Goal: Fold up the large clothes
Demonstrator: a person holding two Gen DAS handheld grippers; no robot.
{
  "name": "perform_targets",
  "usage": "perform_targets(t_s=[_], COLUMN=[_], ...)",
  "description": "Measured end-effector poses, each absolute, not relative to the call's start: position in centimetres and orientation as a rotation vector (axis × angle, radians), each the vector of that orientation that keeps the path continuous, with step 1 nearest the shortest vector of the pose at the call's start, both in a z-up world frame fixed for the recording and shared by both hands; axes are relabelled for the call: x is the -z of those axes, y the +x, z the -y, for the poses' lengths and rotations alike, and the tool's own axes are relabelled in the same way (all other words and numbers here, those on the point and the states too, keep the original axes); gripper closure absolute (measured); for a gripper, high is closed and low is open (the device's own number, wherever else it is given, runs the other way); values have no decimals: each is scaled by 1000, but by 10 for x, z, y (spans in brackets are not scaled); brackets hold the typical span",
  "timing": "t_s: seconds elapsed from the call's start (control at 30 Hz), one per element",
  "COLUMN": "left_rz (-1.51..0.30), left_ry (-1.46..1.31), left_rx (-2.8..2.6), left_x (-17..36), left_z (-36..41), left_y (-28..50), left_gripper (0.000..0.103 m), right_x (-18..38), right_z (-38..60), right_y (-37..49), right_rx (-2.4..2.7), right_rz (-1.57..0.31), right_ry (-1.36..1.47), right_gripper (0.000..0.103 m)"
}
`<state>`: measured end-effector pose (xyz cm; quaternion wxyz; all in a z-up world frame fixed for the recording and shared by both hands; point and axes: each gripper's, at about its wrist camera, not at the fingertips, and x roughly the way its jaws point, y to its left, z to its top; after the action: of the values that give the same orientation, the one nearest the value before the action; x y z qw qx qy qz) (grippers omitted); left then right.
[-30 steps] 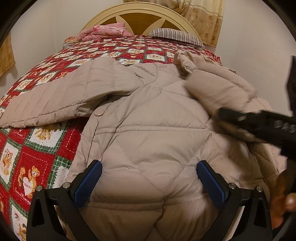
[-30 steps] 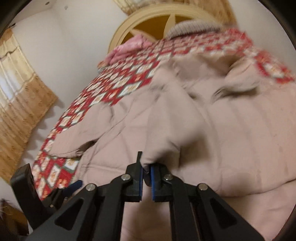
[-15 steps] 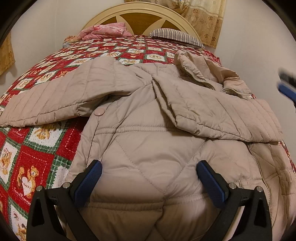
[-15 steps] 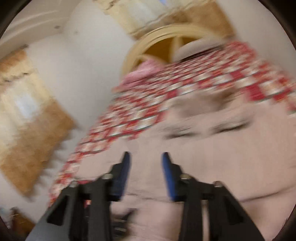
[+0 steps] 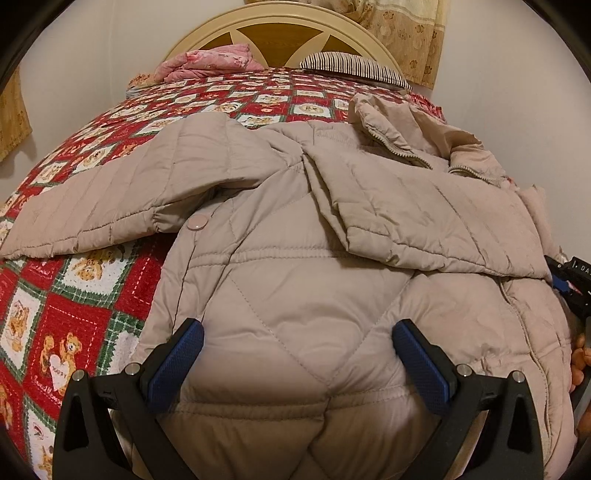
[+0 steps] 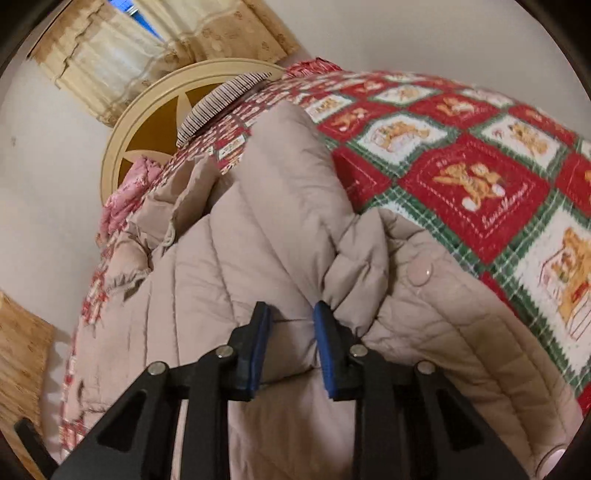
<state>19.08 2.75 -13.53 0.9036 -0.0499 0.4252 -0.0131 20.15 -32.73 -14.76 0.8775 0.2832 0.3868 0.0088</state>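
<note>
A beige quilted jacket (image 5: 295,288) lies on the bed with its hem toward me. Its left sleeve (image 5: 122,192) stretches out over the quilt. The right sleeve (image 5: 424,214) lies folded across the chest, cuff at the jacket's right edge. My left gripper (image 5: 298,325) hangs open and wide above the lower body, touching nothing. My right gripper (image 6: 291,306) is at that right edge (image 5: 569,284), jaws a narrow gap apart. Sleeve fabric (image 6: 258,221) shows between and behind the pads, with no pinch visible.
A red patchwork quilt (image 5: 74,314) with bear squares covers the bed. At its head are a cream headboard (image 5: 280,33), a pink cloth (image 5: 210,62) and a striped pillow (image 5: 354,66). A curtain (image 5: 406,29) hangs behind. A hand (image 5: 581,354) shows at the right edge.
The right gripper let go of the sleeve, which now lies folded across the chest. The gripper swung away to the jacket's right edge and rolled. The left gripper stayed put.
</note>
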Motion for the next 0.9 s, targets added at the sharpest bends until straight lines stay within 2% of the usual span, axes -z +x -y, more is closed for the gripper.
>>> perform_targets(t_s=[0.1, 0.2, 0.27, 0.33, 0.57, 0.73, 0.9], left_rz=[-885, -893, -875, -836, -654, -650, -658], left_ry=[-92, -115, -167, -208, -423, -656, -781], left_rx=[22, 50, 66, 40, -315, -422, -473], left_x=[136, 130, 119, 104, 57, 77, 105], left_z=[-26, -33, -48, -72, -245, -348, -384], left_y=[191, 188, 178, 169, 147, 153, 165], left_gripper=[1, 1, 1, 1, 1, 1, 1], right_x=[147, 147, 148, 147, 146, 147, 147], right_z=[327, 331, 331, 332, 333, 331, 330], right_y=[201, 204, 205, 203, 201, 202, 202], right_rx=[-24, -61, -87, -95, -95, -97, -99], right_rz=[-799, -780, -767, -757, -754, -756, -757], right_ry=[592, 597, 594, 587, 587, 577, 574], right_gripper=[70, 60, 49, 44, 43, 40, 39])
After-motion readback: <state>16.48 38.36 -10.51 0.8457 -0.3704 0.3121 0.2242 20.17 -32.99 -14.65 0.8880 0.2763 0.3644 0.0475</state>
